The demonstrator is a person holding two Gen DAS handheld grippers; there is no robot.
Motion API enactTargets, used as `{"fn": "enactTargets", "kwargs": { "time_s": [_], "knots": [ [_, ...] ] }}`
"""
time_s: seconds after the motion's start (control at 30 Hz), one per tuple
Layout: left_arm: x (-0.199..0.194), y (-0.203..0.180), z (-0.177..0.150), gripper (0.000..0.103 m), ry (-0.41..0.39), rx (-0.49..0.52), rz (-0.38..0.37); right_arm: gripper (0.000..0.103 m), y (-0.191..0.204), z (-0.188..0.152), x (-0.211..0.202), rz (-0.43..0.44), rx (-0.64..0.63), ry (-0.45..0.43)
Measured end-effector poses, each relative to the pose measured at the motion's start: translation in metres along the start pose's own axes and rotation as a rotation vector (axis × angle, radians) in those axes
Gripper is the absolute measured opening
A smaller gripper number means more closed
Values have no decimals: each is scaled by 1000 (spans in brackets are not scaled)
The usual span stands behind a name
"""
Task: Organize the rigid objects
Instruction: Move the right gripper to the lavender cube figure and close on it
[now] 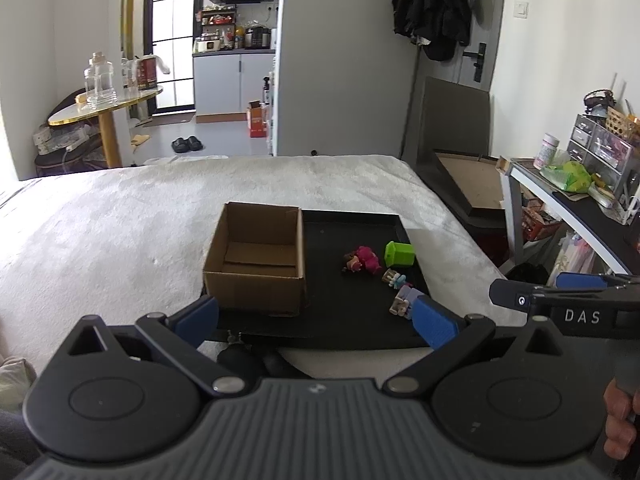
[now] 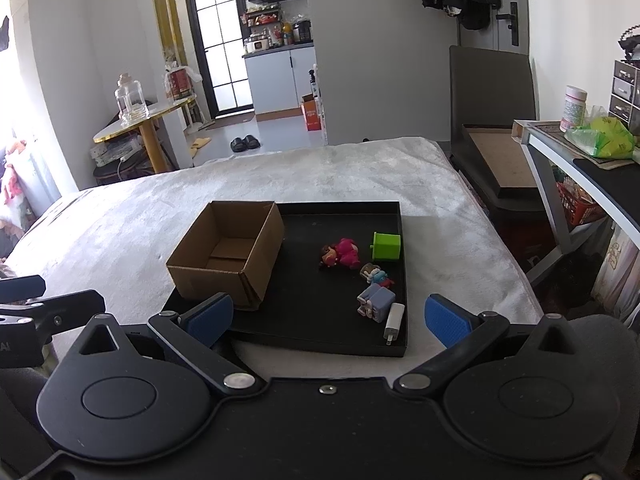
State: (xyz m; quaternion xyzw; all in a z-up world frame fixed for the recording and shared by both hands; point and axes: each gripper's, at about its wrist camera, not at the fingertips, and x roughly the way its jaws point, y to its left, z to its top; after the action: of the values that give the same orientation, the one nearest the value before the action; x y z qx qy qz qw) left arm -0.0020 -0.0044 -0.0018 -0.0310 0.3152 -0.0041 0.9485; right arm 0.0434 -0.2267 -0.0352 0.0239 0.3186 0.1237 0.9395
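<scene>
White bedspread (image 2: 320, 176) | black tray (image 2: 320, 344) | white charger (image 2: 394, 318) prongs toward camera | both grippers released, empty

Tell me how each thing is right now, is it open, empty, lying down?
Cardboard box: open, empty, standing on the tray.
Black tray: flat on the bed, holding the box and toys.
Pink figure: lying on its side.
Green cube: tipped on its side.
White charger: lying flat by the tray's rim.
Purple block toy: lying beside the charger.
Left tongs: open, holding nothing.
Right tongs: open, holding nothing.
</scene>
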Motion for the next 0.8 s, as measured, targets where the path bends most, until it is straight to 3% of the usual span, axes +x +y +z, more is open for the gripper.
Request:
{"fn": "enactTargets", "kwargs": {
  "time_s": [0.27, 0.8],
  "knots": [
    [22, 7, 6, 103, 18, -25, 0, 103, -14, 1, 8, -34, 24, -42],
    [78, 35, 6, 102, 77, -115, 10, 103, -29, -4, 50, -38, 65, -16]
  ]
}}
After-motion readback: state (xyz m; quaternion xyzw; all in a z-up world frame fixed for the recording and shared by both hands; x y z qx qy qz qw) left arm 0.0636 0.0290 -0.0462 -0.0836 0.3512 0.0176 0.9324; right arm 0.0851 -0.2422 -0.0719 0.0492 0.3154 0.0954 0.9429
